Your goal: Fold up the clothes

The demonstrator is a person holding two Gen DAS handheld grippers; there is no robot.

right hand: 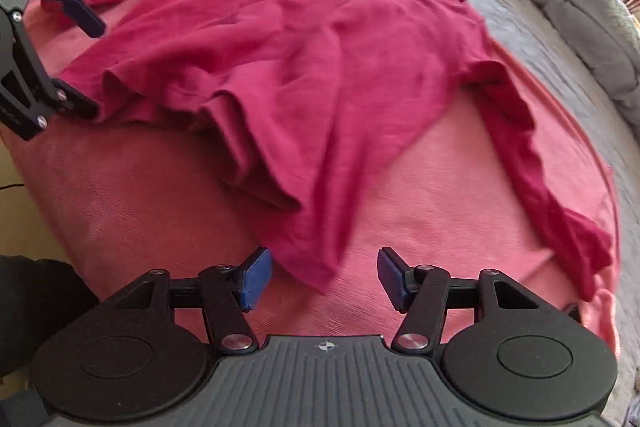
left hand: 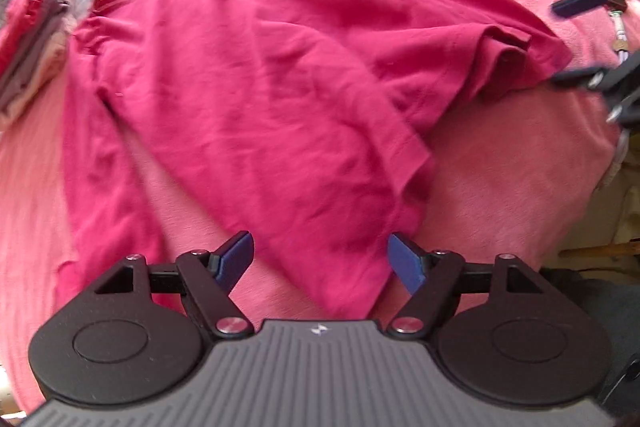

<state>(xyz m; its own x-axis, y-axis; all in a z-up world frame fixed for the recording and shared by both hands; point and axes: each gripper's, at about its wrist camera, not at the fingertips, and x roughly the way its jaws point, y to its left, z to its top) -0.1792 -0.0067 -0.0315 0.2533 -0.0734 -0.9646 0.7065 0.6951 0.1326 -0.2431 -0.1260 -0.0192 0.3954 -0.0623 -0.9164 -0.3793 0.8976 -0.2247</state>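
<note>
Lying spread and rumpled across a pink blanket: red long-sleeved shirt, one sleeve trailing toward the near right in the right wrist view. Hovering over the shirt's near hem: left gripper, jaws standing wide, gripping nothing. Hovering over the shirt's near corner: right gripper, jaws parted, pads clear of cloth. Sitting at far left: folded clothes stack.
</note>
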